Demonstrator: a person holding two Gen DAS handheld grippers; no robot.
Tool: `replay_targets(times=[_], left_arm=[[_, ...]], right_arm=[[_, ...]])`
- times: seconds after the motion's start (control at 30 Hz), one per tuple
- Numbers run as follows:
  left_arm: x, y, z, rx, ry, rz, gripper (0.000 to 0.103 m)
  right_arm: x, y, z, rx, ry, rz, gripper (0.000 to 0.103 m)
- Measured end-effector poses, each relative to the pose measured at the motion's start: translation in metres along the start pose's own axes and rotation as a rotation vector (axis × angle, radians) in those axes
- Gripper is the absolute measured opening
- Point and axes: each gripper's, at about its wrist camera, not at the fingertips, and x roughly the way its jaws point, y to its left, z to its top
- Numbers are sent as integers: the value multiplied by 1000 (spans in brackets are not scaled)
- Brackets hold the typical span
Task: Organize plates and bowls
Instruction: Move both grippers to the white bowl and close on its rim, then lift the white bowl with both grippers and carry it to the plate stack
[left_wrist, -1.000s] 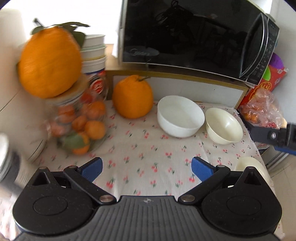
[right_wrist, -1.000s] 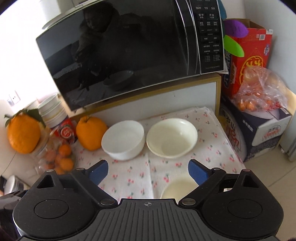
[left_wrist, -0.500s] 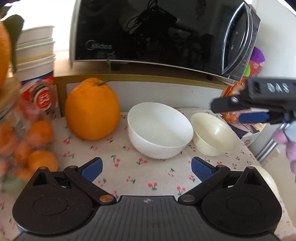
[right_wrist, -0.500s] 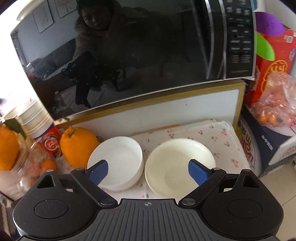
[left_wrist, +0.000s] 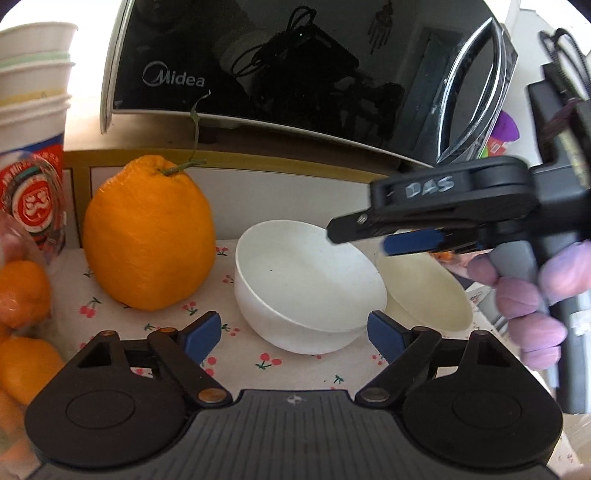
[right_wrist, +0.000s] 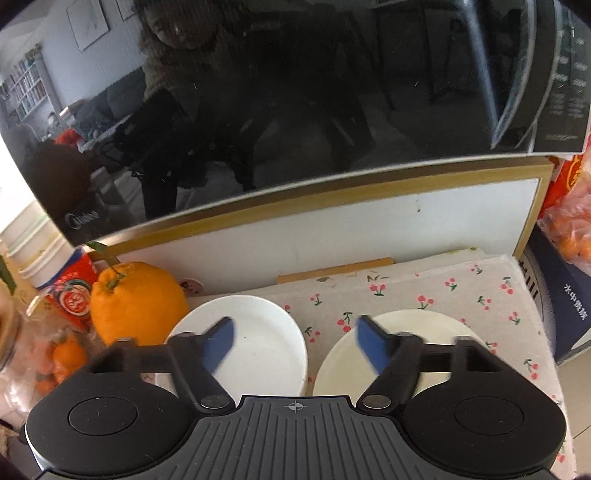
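A white bowl (left_wrist: 306, 284) sits on the cherry-print cloth (left_wrist: 155, 325), with a cream bowl (left_wrist: 432, 295) touching its right side. My left gripper (left_wrist: 293, 334) is open, its blue pads at either side of the white bowl's near wall. My right gripper (right_wrist: 295, 343) is open above the gap between the white bowl (right_wrist: 258, 347) and the cream bowl (right_wrist: 424, 343). In the left wrist view the right gripper (left_wrist: 406, 236) hovers over both bowls' far rims, held by a purple-gloved hand (left_wrist: 524, 295).
A black microwave (left_wrist: 295, 66) sits on a shelf above the bowls. A large orange fruit (left_wrist: 147, 236) stands left of the white bowl. A bag of small oranges (left_wrist: 22, 314) and stacked cups (left_wrist: 29, 110) are at the left. Boxes (right_wrist: 561, 306) stand at the right.
Both grippers have moved forward toward the bowls. The right gripper's jaws have narrowed and now hover over the two bowls. The left gripper now straddles the white bowl.
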Motion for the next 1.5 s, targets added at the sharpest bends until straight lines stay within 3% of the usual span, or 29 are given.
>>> replay_targets(times=[0.2, 0.33, 0.97, 1.5], left_arm=[[0, -4, 1, -13, -2, -41, 72], [-4, -7, 3, 6, 14, -27, 72], [-41, 7, 18, 0, 31, -48, 70], [-100, 26, 9, 2, 144, -88, 69]], right_arm=[[13, 2, 0, 13, 22, -13, 15], [8, 6, -3, -9, 15, -23, 10], [-29, 29, -19, -4, 39, -7, 9], [-70, 70, -68, 5, 144, 59, 9]])
